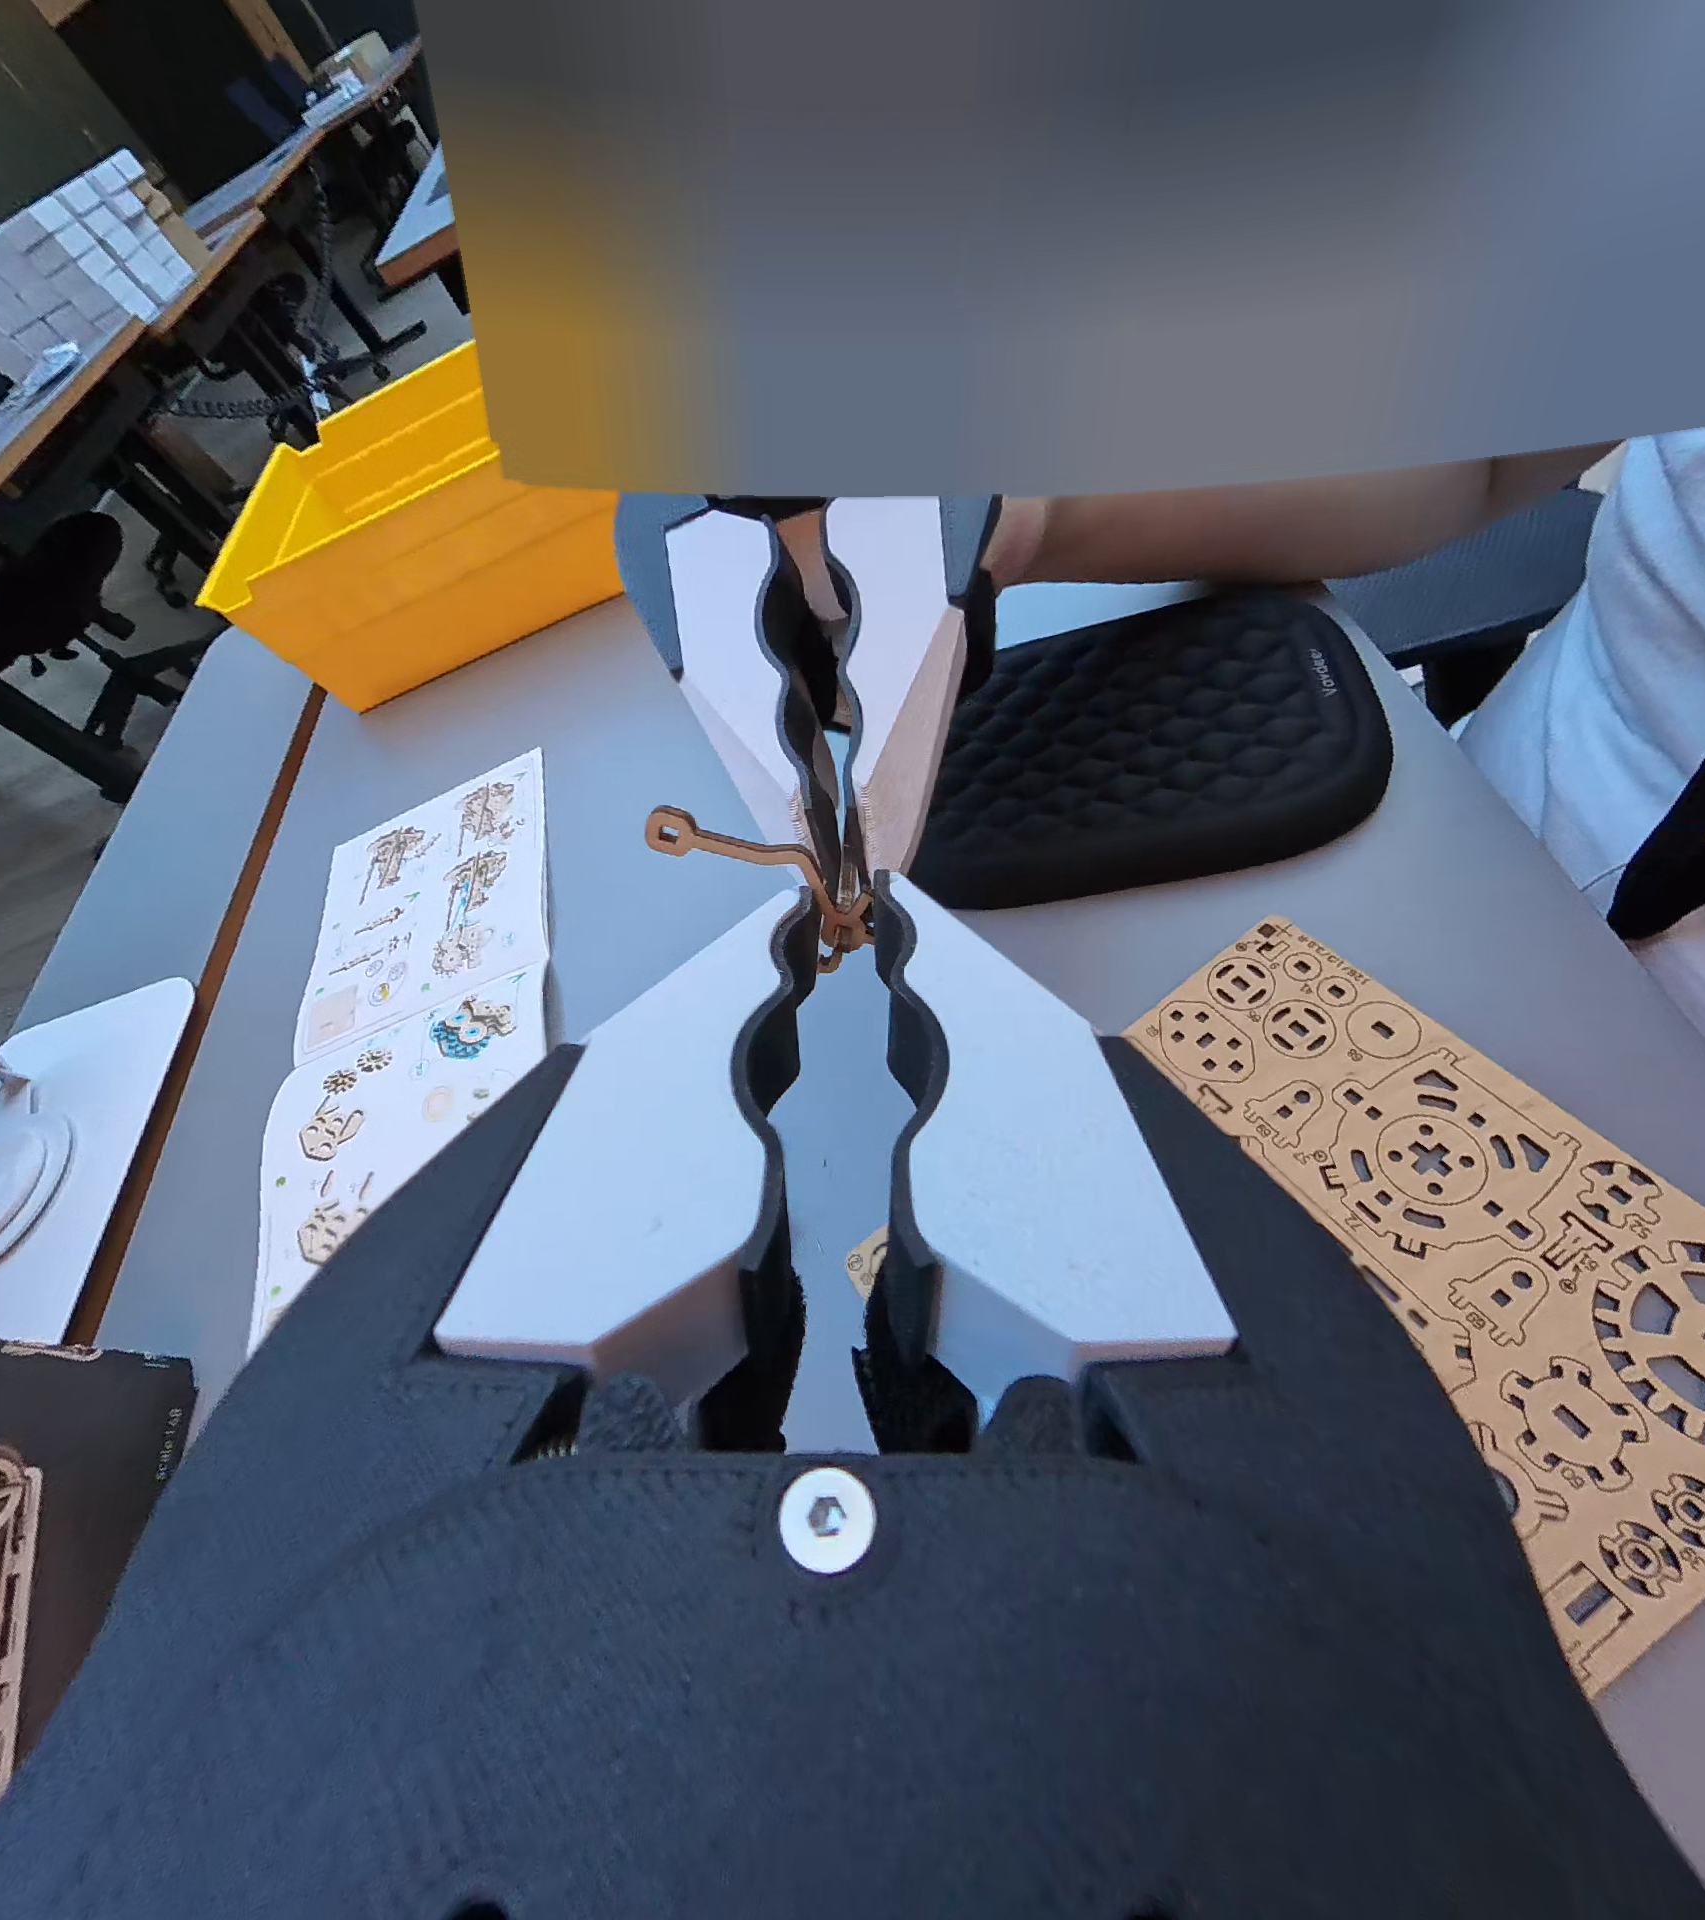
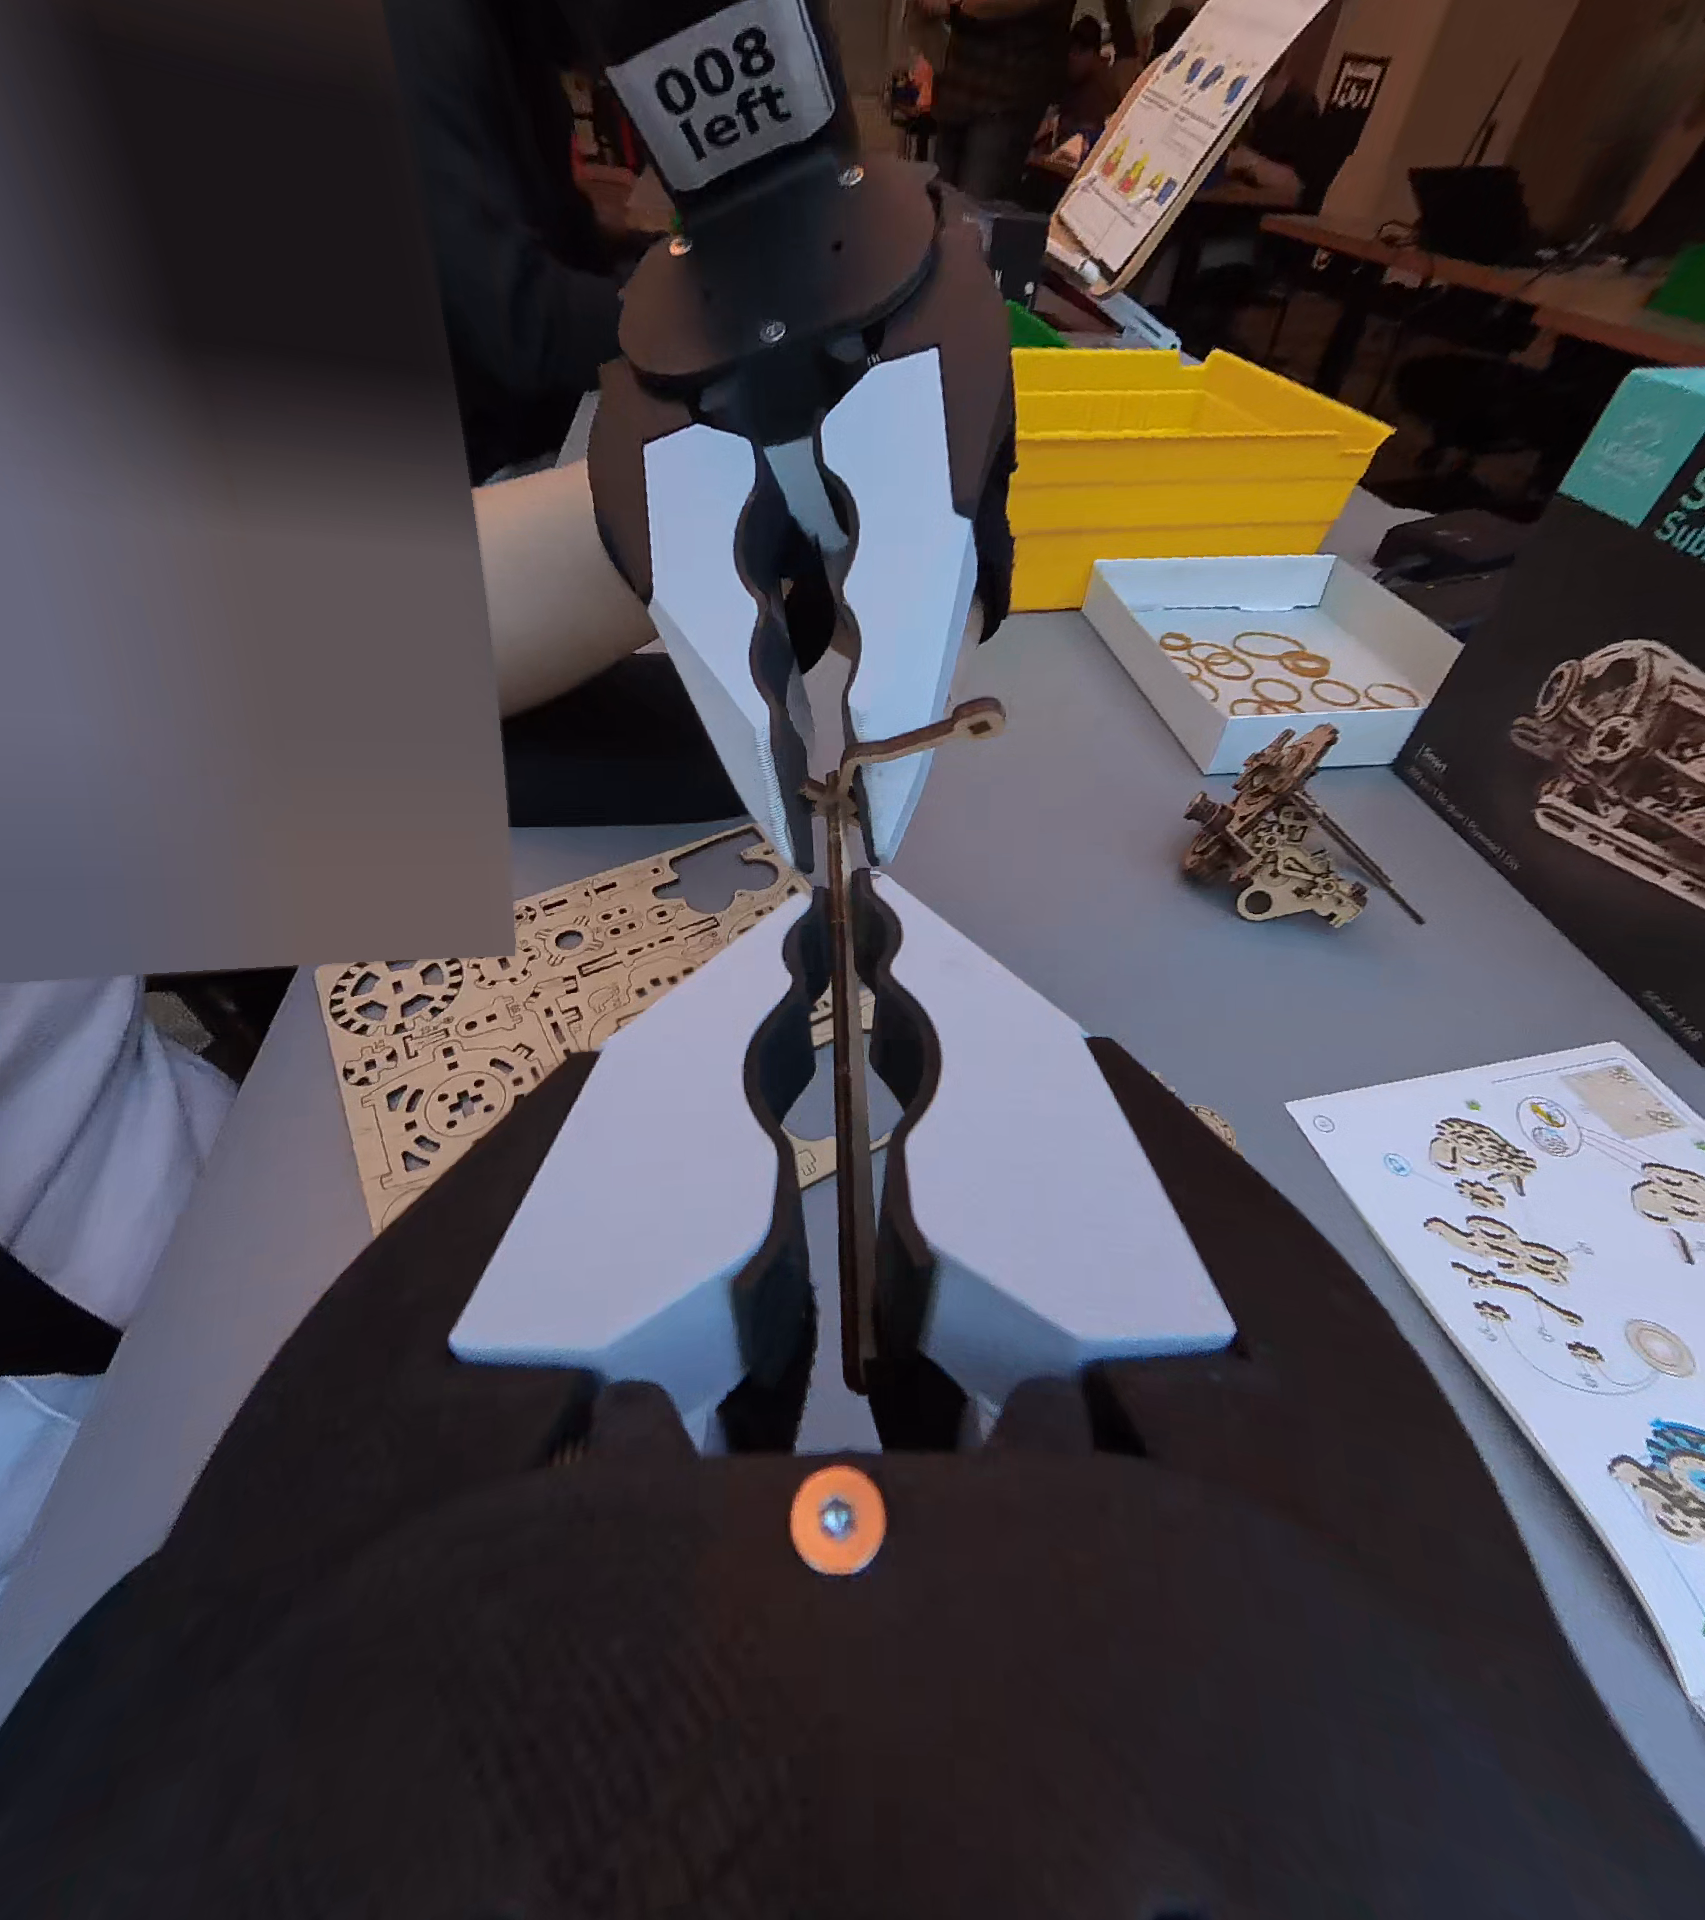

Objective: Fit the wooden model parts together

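Observation:
My left gripper [image 1: 840,896] is shut on the hooked end of a thin wooden lever [image 1: 723,844]. The lever's arm ends in a square eye and sticks out sideways. My right gripper [image 2: 837,896] is shut on a long flat wooden strip [image 2: 843,1091], seen edge-on between its fingers. The two grippers meet tip to tip above the grey table [image 1: 1191,956]. The strip's far end touches the lever [image 2: 931,736] at the left gripper [image 2: 827,847]. The right gripper [image 1: 837,868] comes in from above in the left wrist view. The joint itself is hidden between the tips.
A plywood parts sheet [image 1: 1450,1195] lies beside the grippers. There are also an instruction booklet [image 2: 1606,1299], a yellow bin [image 2: 1170,468], a white tray of rubber bands [image 2: 1263,655], a partly built wooden model [image 2: 1274,842], the kit box [image 2: 1658,727] and a black padded rest [image 1: 1139,748]. My two grippers' fingertips are within a few centimetres of each other.

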### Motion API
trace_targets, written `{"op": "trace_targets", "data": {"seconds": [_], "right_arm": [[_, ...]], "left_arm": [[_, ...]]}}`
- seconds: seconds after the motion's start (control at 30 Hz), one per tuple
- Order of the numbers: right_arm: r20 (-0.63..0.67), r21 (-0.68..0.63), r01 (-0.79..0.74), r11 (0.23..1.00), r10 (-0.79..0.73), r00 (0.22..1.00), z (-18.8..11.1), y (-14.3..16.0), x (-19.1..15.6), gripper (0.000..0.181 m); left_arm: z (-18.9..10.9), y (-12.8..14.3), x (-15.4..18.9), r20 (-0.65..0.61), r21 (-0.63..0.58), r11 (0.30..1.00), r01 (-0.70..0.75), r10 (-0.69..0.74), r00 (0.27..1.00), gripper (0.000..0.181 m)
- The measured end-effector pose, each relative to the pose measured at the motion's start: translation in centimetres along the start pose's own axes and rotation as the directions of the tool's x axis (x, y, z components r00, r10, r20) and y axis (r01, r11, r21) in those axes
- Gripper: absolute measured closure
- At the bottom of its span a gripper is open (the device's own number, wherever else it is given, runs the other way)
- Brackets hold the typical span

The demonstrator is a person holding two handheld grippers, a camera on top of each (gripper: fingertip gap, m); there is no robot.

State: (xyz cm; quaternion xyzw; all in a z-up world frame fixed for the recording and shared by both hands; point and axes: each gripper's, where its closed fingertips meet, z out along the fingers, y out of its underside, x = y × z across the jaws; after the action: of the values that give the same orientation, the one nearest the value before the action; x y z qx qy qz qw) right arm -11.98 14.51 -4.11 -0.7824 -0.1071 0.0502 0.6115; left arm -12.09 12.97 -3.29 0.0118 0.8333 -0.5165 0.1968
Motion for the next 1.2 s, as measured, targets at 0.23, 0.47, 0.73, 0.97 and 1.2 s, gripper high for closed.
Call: {"op": "trace_targets", "data": {"seconds": [0.23,0.47,0.73,0.97,1.2], "right_arm": [[-0.049,-0.046,0.086,0.995,-0.088,0.995,-0.3,0.4,0.4,0.179],[-0.145,0.206,0.084,0.975,-0.054,0.988,-0.6,-3.3,0.9,0.179],[-0.169,0.133,0.203,0.97,-0.18,0.969,-0.5,-2.8,0.3,0.18],[-0.152,0.081,0.215,0.973,-0.201,0.968,-0.4,-2.1,0.3,0.179],[-0.167,0.032,0.235,0.972,-0.226,0.96,-0.5,-1.9,0.4,0.179]], "left_arm": [[0.5,0.7,0.3,-0.018,-0.031,0.999,0.012,-0.012,1.0,0.174],[-1.2,-2.0,-1.7,0.096,0.122,0.993,0.009,-0.021,0.995,0.174],[-1.2,-2.0,-1.1,0.061,0.119,0.993,0.023,-0.03,0.998,0.173],[-1.0,-1.2,-0.7,0.055,0.022,1.0,-0.019,0.017,0.998,0.174],[-1.0,-0.9,-0.6,0.031,-0.01,1.0,0.011,-0.01,0.999,0.174]]}}
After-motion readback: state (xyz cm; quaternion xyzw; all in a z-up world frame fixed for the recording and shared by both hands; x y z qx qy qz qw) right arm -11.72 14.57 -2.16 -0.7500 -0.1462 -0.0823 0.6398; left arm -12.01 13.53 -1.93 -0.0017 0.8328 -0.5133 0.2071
